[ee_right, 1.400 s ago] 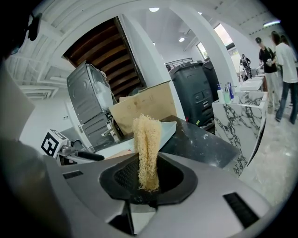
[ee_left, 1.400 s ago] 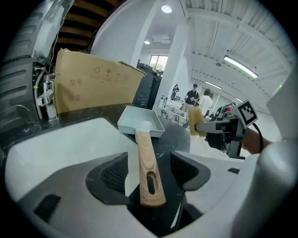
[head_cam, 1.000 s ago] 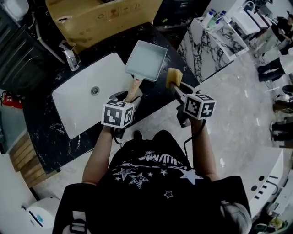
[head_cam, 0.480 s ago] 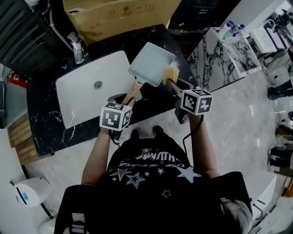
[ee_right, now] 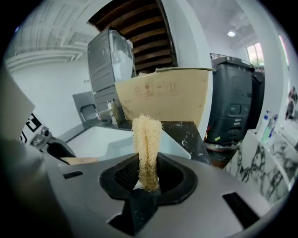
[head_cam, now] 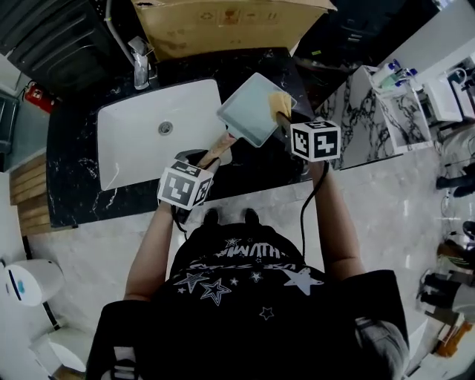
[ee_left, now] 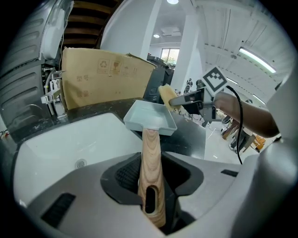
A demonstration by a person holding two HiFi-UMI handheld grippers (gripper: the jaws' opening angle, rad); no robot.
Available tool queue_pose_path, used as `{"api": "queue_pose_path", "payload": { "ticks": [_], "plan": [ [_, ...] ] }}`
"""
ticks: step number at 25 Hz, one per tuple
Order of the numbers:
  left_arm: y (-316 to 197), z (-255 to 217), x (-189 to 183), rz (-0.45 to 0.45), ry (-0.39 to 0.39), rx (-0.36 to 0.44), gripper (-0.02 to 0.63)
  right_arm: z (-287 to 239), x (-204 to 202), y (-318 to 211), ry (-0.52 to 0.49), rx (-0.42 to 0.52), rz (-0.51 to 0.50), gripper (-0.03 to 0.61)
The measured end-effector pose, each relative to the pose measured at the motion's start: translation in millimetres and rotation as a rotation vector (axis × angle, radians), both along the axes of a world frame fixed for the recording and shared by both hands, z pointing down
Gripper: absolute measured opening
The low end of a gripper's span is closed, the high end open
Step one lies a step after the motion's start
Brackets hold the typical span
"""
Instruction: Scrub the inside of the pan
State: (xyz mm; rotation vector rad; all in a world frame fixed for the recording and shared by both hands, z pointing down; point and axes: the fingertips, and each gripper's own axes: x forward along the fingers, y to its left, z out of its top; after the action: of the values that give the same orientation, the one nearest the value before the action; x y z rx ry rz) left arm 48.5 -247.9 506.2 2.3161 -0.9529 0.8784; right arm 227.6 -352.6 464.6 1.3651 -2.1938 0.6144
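A pale blue-grey rectangular pan (head_cam: 254, 113) with a wooden handle (head_cam: 219, 151) is held beside the sink, above the black counter. My left gripper (head_cam: 208, 159) is shut on that handle (ee_left: 150, 158). Its jaws have just been closing, with the handle between them. The pan's bowl (ee_left: 150, 117) points away from me. My right gripper (head_cam: 284, 120) is shut on a yellow loofah sponge (head_cam: 280, 103), which sits over the pan's right rim. In the right gripper view the sponge (ee_right: 147, 139) stands upright between the pads, with the pan (ee_right: 177, 146) just behind it.
A white sink (head_cam: 133, 152) with a drain fills the left of the black marble counter (head_cam: 74, 189). A faucet (head_cam: 141, 65) stands at its back edge. A large cardboard box (head_cam: 230, 22) sits behind the pan. Pale floor lies to the right.
The right gripper has carried the sponge leftward, from beside the pan to over its right rim. The left jaws have closed on the wooden handle. The left hand has stayed in place.
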Motion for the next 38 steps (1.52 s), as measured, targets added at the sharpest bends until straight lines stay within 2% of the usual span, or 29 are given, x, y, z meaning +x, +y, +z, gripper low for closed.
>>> {"api": "queue_pose_path", "payload": {
  "ticks": [4,7,11,15,19,24,28,33,38],
  "plan": [
    [0,0,0,-0.001,-0.001,0.0,0.138,10,-4,-36,0.212,-0.005,-0.095,0.089],
    [1,-1,0,0.0,0.002,-0.001,0.138,24,-11,-54,0.339,-0.045,-0.161,0.087],
    [-1,8,2,0.012,0.029,0.014,0.138,41,-18,-71,0.458,-0.123,-0.191,0.087],
    [-2,7,3,0.012,0.035,0.013,0.138,54,-7,-81,0.658,-0.207,-0.171,0.087],
    [0,3,1,0.02,0.026,0.007,0.138,63,-17,-100,0.767,-0.17,-0.209,0.087],
    [-1,4,0,0.022,0.026,0.007,0.138,70,-22,-104,0.911,-0.186,-0.249,0.087],
    [0,-1,-2,0.023,0.016,0.0,0.138,72,-26,-104,0.943,-0.195,-0.273,0.081],
    [0,2,0,0.025,0.019,0.007,0.138,72,-32,-96,0.878,-0.209,-0.296,0.078],
    [0,2,-1,0.025,0.017,0.008,0.138,72,-53,-78,0.821,-0.234,-0.386,0.078]
  ]
}}
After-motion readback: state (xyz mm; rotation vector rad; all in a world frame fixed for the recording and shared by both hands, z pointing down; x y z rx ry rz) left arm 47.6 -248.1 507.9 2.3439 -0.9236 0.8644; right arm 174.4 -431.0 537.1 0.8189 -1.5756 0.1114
